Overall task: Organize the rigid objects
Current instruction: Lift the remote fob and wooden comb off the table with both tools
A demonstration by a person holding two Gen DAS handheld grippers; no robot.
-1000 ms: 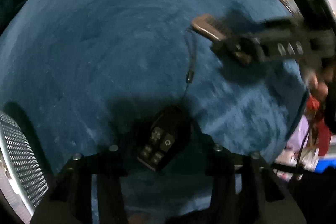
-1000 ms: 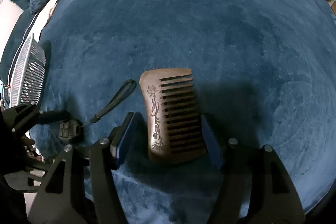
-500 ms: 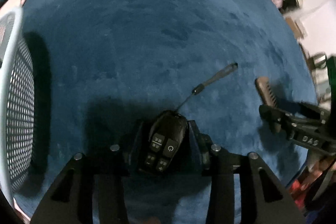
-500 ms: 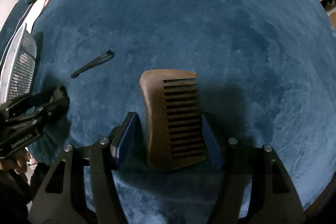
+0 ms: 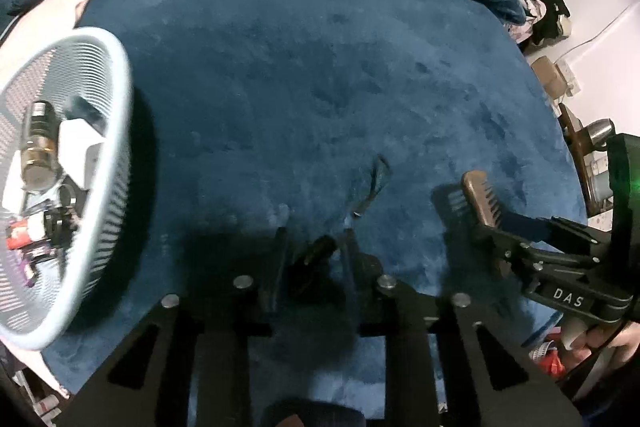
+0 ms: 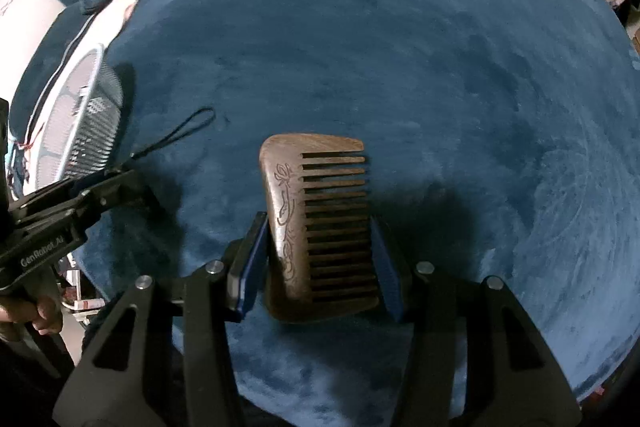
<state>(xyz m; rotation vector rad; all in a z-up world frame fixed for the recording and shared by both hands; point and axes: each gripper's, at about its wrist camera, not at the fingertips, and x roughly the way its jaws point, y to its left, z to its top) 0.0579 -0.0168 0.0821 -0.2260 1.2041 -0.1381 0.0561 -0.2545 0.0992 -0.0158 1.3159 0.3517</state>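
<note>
Surface: dark blue plush mat (image 6: 400, 59), round in both fisheye views, spread under everything.
Right gripper (image 6: 318, 259): jaws have just been closing; the blue pads (image 6: 250, 263) now press both long edges of the comb, pinching it.
Comb: brown wooden wide-tooth comb (image 6: 316, 223) with a carved vine along its spine, teeth toward 3 o'clock, rounded end toward 12 o'clock. In the left wrist view it shows at 3 o'clock, edge-on, casting a shadow on the mat.
Left gripper (image 5: 314, 259): jaws have just closed, pressed together on a small black remote (image 5: 316, 251); motion blur hides its buttons.
Strap: thin black wrist loop (image 6: 180, 133) runs from the remote toward 12 o'clock; blurred in the left wrist view.
Basket: pale grey perforated plastic basket (image 5: 116, 163) at 9 o'clock in the left wrist view, on the mat's edge.
Basket contents: a glass bottle with a gold band (image 5: 38, 143), plus small dark and red items too blurred to name.
Hands: a hand (image 6: 30, 311) grips the left gripper's handle at 8 o'clock in the right wrist view.
</note>
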